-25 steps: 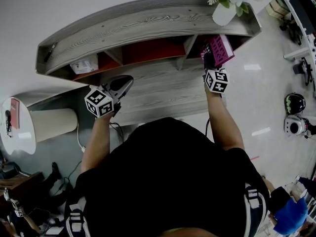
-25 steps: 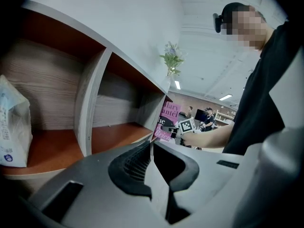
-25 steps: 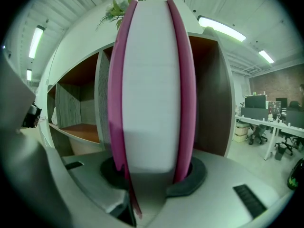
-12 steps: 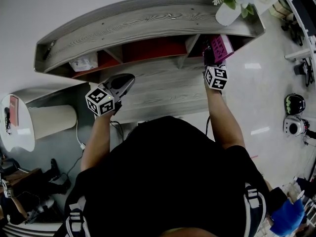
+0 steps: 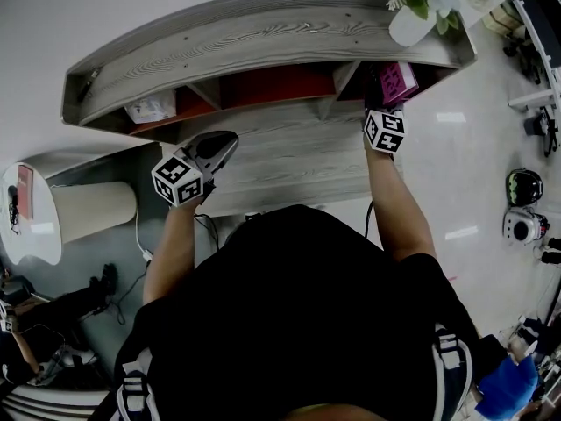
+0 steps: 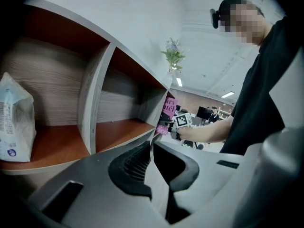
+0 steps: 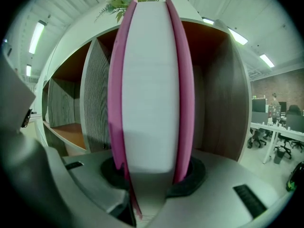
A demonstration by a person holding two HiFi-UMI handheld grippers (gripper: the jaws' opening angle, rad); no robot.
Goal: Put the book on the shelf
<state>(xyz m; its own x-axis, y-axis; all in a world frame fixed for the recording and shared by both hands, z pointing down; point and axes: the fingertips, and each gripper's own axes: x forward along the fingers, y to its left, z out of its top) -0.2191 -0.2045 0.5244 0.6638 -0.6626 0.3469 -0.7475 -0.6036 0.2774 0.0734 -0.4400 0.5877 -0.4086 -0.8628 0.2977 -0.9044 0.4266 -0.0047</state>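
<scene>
Two hand-held grippers and one book are entered, view by view.

Head view: a grey wood-grain shelf (image 5: 263, 38) with orange-lined compartments is seen from above. The pink book (image 5: 399, 79) is held at the mouth of the rightmost compartment by the right gripper (image 5: 382, 105). Its far end is hidden under the top board. The left gripper (image 5: 226, 140) is held well apart, before the middle compartments. A white packet (image 5: 149, 110) lies in the leftmost compartment, its print too small to be read. A vase of flowers (image 5: 410, 23) is cut off at the top edge.

Left gripper view: the jaws are brought together, with nothing between them. Lettering on the distant book cover is illegible.

Right gripper view: the book is clamped upright between the jaws, white page edges facing the camera between pink covers. No title is shown.
</scene>
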